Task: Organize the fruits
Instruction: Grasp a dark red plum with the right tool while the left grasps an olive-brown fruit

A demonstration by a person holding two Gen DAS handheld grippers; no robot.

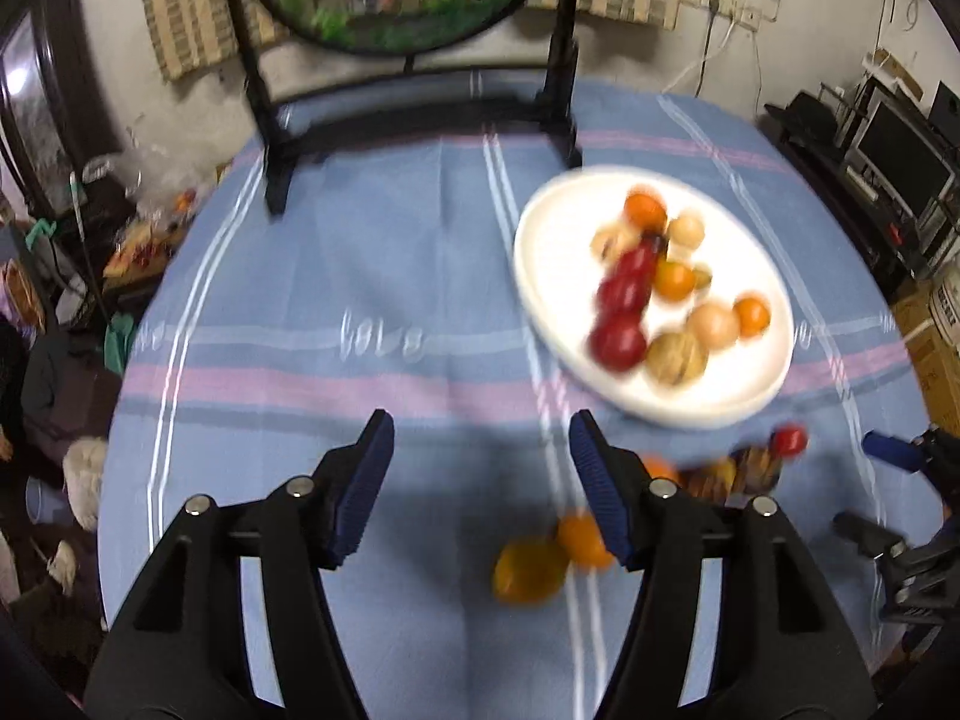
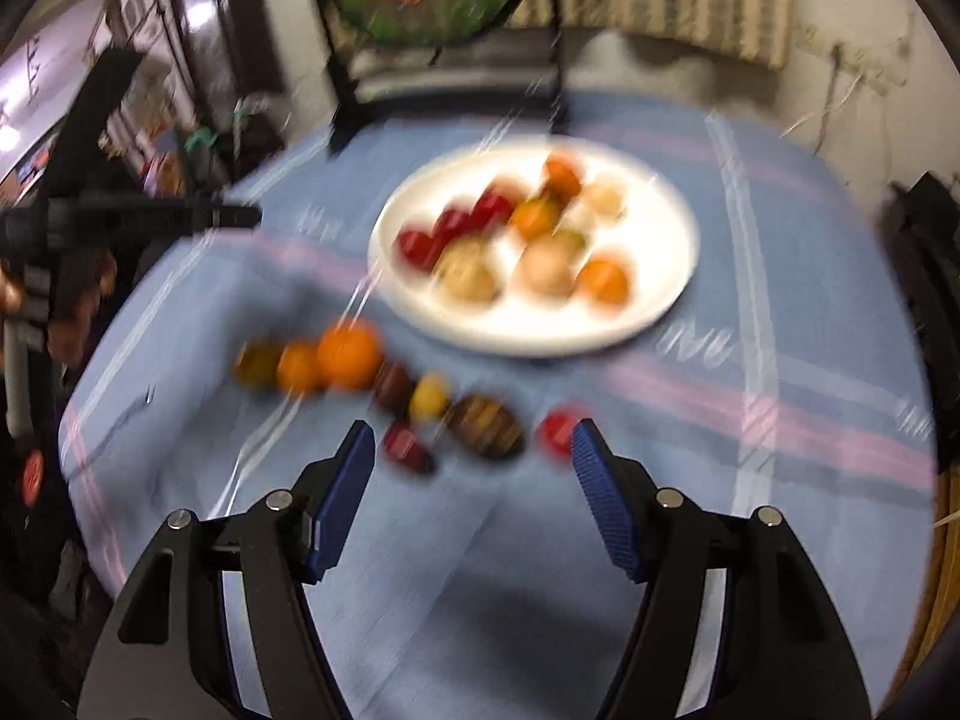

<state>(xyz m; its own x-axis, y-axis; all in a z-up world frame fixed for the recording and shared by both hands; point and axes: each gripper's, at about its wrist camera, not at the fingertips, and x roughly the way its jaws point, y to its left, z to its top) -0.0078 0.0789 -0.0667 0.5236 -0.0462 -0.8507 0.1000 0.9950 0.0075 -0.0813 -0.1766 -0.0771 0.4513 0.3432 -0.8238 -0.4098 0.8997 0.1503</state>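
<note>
**Both tongs open and empty over fruit-strewn blue cloth**

Woven into the blue striped tablecloth (image 1: 372, 276), pale lettering (image 1: 381, 339) near mid-table, reading roughly "love"; repeated near the right edge in the right wrist view, too blurred to read. No brand or label legible anywhere.

Left gripper (image 1: 480, 489): jaws apart, nothing between the blue pads, only cloth. Right gripper (image 2: 474, 495): likewise spread and empty.

White round plate (image 1: 558, 222) toward the far right of the table, holding red, orange and tan fruits (image 1: 621, 294). Loose fruits (image 2: 348, 354) on the cloth along the plate's near edge, toward the table's front.

Only in the left wrist view: two orange fruits (image 1: 540, 564) just beside the right finger, and the other gripper's blue tip at the right border. Only in the right wrist view: the full loose row, including a dark brown oval fruit (image 2: 486, 426) and a small red one (image 2: 558, 432).
</note>
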